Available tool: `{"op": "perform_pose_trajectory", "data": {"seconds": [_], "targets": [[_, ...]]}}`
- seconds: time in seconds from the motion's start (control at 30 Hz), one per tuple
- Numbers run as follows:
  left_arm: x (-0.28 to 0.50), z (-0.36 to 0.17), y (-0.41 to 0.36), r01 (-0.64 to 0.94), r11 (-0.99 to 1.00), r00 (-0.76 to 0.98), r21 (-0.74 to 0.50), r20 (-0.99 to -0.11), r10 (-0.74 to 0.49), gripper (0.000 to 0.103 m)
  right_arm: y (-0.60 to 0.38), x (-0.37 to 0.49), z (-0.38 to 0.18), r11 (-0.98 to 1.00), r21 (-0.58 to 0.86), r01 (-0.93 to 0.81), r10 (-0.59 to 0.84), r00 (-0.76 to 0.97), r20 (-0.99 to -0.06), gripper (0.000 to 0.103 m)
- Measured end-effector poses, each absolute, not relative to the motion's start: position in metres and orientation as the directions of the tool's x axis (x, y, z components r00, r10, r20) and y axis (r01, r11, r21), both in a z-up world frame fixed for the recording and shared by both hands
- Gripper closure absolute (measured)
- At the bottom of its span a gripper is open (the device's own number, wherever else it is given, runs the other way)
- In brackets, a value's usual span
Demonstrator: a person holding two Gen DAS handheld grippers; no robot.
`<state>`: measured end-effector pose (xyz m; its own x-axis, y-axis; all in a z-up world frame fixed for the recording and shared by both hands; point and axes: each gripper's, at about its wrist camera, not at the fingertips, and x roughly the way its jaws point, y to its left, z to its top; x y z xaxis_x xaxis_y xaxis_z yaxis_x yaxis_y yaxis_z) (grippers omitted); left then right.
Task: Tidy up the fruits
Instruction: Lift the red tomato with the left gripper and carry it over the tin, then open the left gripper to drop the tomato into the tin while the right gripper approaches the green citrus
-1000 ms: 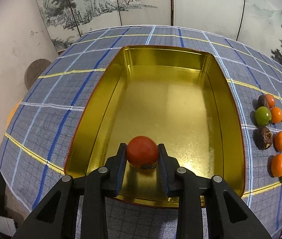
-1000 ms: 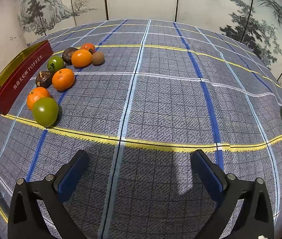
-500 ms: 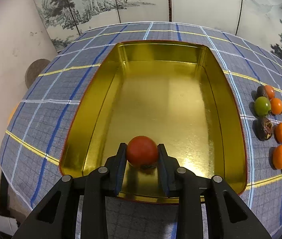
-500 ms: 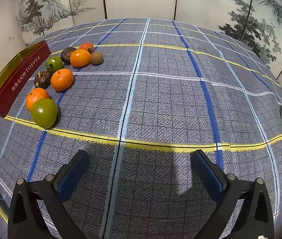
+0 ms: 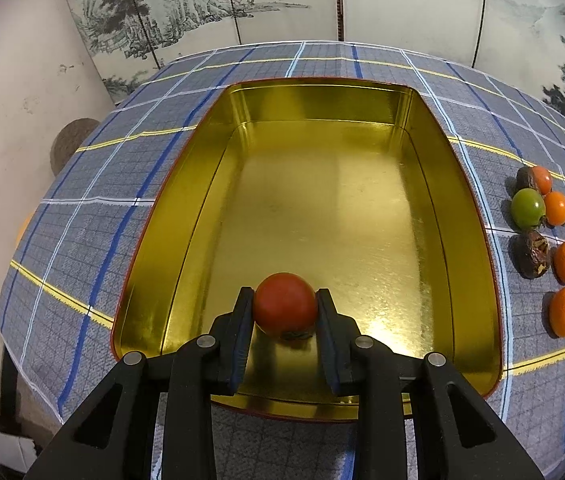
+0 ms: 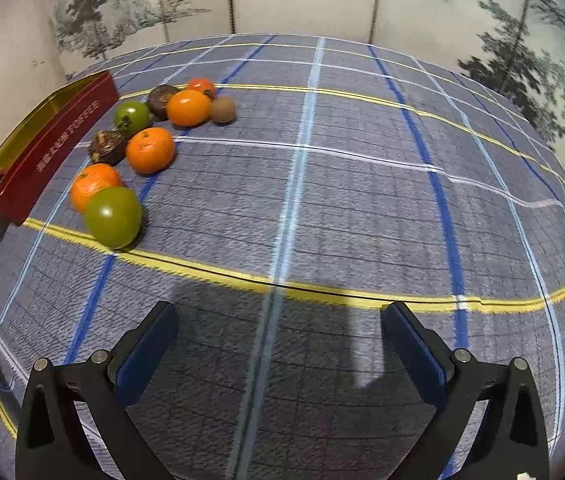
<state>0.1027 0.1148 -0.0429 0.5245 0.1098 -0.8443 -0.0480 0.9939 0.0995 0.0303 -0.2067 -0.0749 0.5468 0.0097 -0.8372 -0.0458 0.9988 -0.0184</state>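
Jaws of left gripper (image 5: 284,312) pinch a red tomato (image 5: 284,305), held over near end of gold tin (image 5: 478,240); tin interior otherwise bare, so nothing deposited yet. Right gripper (image 6: 278,344) jaws spread wide, holding nothing, above the cloth. Approx. 9 fruits left in a cluster beside tin's red wall (image 6: 54,148), incl. green tomato (image 6: 112,217) and mandarin (image 6: 150,149). Est. progress: first fruit only, release pending.

Gold tin (image 5: 470,240) nearer and larger under the left tool (image 5: 284,312) (slightly), fruit cluster (image 6: 138,148) closer in right view
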Motion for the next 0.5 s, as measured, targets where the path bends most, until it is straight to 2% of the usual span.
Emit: {"op": "perform_pose_trajectory", "data": {"seconds": [0.43,0.5], "targets": [[0.103,-0.041,0.118,-0.037,0.995,0.542,0.096,-0.834,0.101,0.069,-0.161,0.04,-0.074,0.978,-0.024,-0.205,0.093,0.544,-0.834,0.002],[0.1,-0.037,0.118,-0.031,0.995,0.553,0.093,-0.828,0.094,0.067,-0.154,0.041,-0.073,0.973,-0.02,-0.229,0.112,0.548,-0.829,0.006]]}}
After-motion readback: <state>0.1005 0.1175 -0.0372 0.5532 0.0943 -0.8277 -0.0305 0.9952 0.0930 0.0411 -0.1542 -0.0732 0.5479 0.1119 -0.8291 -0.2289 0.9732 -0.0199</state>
